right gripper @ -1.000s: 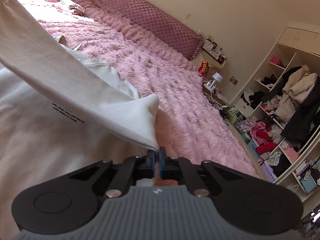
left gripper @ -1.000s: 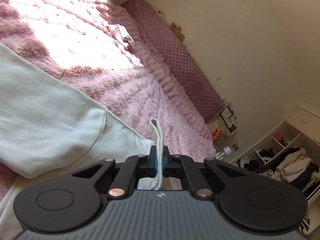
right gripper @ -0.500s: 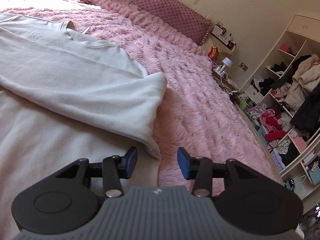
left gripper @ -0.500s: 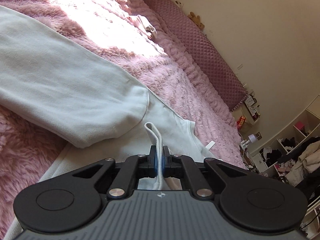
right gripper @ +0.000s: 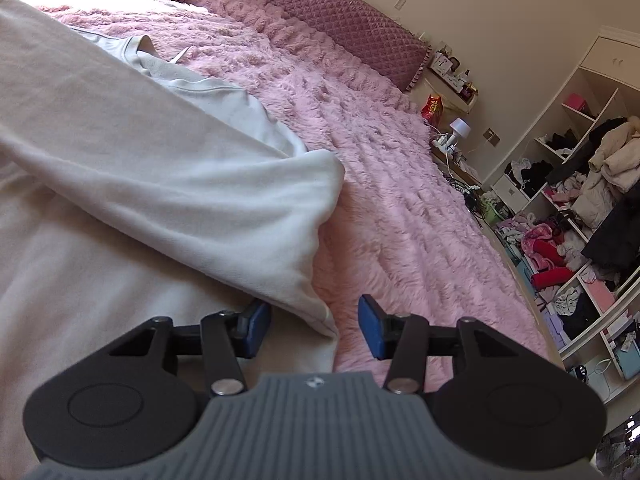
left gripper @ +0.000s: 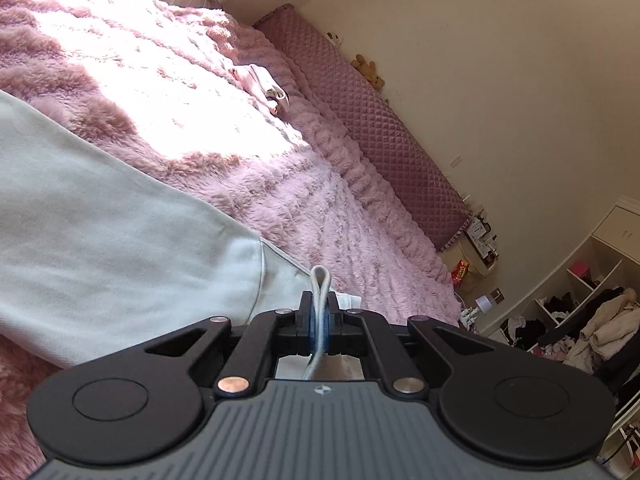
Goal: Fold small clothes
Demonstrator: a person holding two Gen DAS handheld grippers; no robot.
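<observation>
Item: cream sweatshirt (right gripper: 132, 184) – spread on the pink plush bed (right gripper: 400, 216), sleeve folded across its body. Right gripper (right gripper: 314, 326): fingers just parted, sleeve end released between them. Left gripper (left gripper: 319, 320): clenched on a doubled hem. Risk – a left-hand tug may drag the fold askew.

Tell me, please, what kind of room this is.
Most likely a bedroom: a bed under a fluffy pink blanket, a quilted headboard by the wall, and open shelves crowded with clothes.
</observation>
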